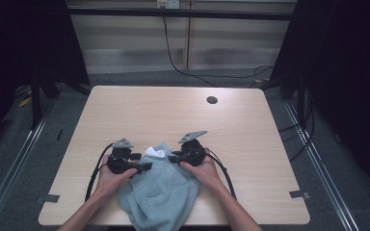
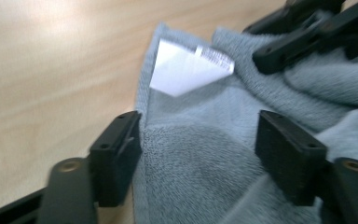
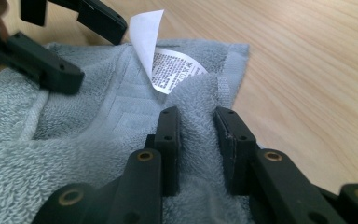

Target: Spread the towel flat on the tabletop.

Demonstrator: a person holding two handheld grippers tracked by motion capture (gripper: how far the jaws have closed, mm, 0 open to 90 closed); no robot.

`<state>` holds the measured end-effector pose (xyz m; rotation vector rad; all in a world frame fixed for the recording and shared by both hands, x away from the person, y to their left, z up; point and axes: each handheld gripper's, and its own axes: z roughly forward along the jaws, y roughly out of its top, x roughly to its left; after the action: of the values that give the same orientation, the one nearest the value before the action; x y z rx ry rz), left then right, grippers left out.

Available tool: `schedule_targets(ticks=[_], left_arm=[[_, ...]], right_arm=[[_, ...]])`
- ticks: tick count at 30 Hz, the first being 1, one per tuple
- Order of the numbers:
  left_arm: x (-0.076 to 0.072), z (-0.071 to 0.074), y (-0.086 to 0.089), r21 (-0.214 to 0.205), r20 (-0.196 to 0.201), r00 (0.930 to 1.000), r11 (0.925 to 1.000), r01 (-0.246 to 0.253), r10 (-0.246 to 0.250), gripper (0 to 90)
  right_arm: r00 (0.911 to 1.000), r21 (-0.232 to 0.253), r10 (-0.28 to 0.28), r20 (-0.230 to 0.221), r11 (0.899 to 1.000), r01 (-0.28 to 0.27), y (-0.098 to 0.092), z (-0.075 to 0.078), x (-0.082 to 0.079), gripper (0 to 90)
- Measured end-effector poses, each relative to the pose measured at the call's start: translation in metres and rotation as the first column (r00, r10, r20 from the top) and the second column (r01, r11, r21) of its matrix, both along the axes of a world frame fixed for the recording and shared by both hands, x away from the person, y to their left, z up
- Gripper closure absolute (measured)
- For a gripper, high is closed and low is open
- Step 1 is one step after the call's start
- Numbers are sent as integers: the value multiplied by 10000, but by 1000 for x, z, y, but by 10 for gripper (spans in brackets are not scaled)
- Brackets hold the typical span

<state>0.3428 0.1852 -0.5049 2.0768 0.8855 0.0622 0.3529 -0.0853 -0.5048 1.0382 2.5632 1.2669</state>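
Right tool [image 3: 196, 135] pinches a soft, limp towel [image 1: 160, 192] ridge near its label [image 3: 168, 65] at twelve o'clock, left tool [image 2: 198, 154] wide; grip hems.

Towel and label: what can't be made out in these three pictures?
- Towel: high view, near end cut off by the bottom edge.
- Label print: right gripper view, too small to read; left gripper view, blurred.
- Right claw: towel fold between the jaws; whether the pads press it is unclear.
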Motion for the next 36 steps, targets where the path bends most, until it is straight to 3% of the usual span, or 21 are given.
schedule_targets(ticks=[2, 4, 5, 6, 7, 10, 13, 15, 18, 19, 20, 22, 24, 27, 30, 34, 36], left_arm=[[-2, 0, -3, 303, 325, 9994, 9995, 123, -133, 282], [-8, 0, -9, 862, 798, 9962, 9959, 265, -335, 306], [-11, 1, -13, 1100, 1011, 9937, 9932, 373, -486, 368], [-14, 2, -15, 1286, 1185, 9889, 9889, 741, -895, 516], [-17, 2, -18, 1516, 1299, 9862, 9850, 824, -1025, 610], [-19, 4, -18, 1469, 1071, 9879, 9845, 960, -1123, 773], [-14, 3, -12, 983, 740, 9915, 9902, 994, -1068, 824], [-10, 5, -5, 528, 582, 9952, 9957, 758, -788, 825], [-4, 17, 12, -429, 652, 9977, 9988, 214, -185, 827], [-3, 22, 18, -535, 736, 9973, 9985, 70, -30, 829], [-2, 29, 24, -615, 1025, 9945, 9980, -145, 208, 829], [-1, 42, 38, -1257, 1208, 9903, 9907, -528, 681, 830], [1, 53, 49, -1567, 1356, 9841, 9833, -927, 1144, 830], [6, 67, 62, -1992, 1451, 9770, 9719, -1257, 1561, 830], [11, 85, 68, -2385, 1739, 9655, 9595, -1498, 1939, 831], [22, 120, 70, -2706, 2268, 9446, 9470, -1731, 2374, 834], [27, 141, 71, -3104, 2523, 9300, 9326, -1838, 2673, 836]], right_arm=[[10000, 97, 1, 36, 10000, -2, 0, -1, 1, 720], [10000, 184, -20, 13, 9998, 20, -1, -1, 1, 725], [10000, 199, -56, 0, 9998, 56, -1, -1, 1, 731], [10000, 225, -82, -2, 9997, 82, -1, -1, 1, 737], [9999, 274, -113, -17, 9996, 113, -2, 0, 1, 742], [9998, 461, -209, -14, 9987, 209, -5, 2, 1, 773], [9988, 568, -451, 185, 9974, 440, -11, 7, -1, 794], [9969, 740, -718, 322, 9949, 693, -19, 14, -2, 801], [9899, 995, -1178, 784, 9890, 1098, -34, 28, -3, 808], [9862, 994, -1331, 983, 9874, 1234, -40, 35, -3, 810], [9814, 1018, -1543, 1142, 9845, 1429, -46, 42, -3, 811], [9713, 1078, -1926, 1397, 9780, 1784, -60, 57, -3, 813], [9579, 1138, -2353, 1643, 9692, 2185, -76, 70, -3, 816], [9322, 1207, -3044, 1957, 9508, 2852, -98, 89, -1, 817], [9056, 1357, -3553, 2316, 9336, 3316, -115, 111, 1, 818], [8676, 1647, -4137, 2757, 9096, 3814, -131, 143, 10, 818], [8487, 1788, -4405, 2928, 8971, 4040, -137, 160, 19, 818]])
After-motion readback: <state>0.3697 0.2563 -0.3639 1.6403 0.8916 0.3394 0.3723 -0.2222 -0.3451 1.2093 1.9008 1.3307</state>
